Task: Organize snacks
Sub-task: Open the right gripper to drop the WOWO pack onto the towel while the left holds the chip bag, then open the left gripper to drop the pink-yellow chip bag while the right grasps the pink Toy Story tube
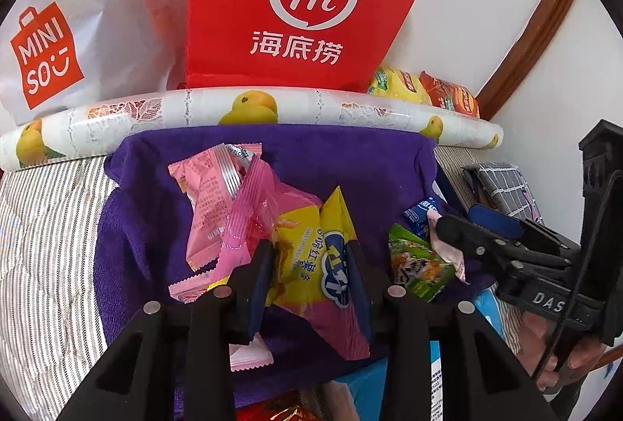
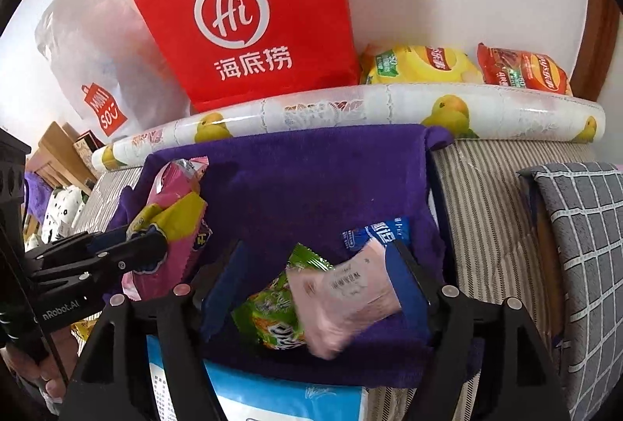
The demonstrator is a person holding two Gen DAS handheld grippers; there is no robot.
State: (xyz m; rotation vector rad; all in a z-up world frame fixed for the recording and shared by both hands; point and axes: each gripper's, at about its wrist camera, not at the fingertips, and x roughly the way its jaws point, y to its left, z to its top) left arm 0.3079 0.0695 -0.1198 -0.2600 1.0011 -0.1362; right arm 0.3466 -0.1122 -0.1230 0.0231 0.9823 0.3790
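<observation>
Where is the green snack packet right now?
In the right wrist view the green snack packet lies on the purple towel between the right gripper fingers, partly under a pale pink packet, below the blue packet.

red bag [image 1: 296,4] "Hi 海底捞", white bag [image 1: 78,32] "MINISO", right gripper [image 1: 444,226] "DAS"

Right tool [image 2: 315,281] straddles pink packet [image 2: 344,298]

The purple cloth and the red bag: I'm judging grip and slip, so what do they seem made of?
Purple cloth: looks like soft terry or fleece, matte, with a fuzzy nap and limp folds. Red bag: probably stiff coated paper, smooth, holding flat panels and sharp creases; non-woven fabric is possible.
</observation>
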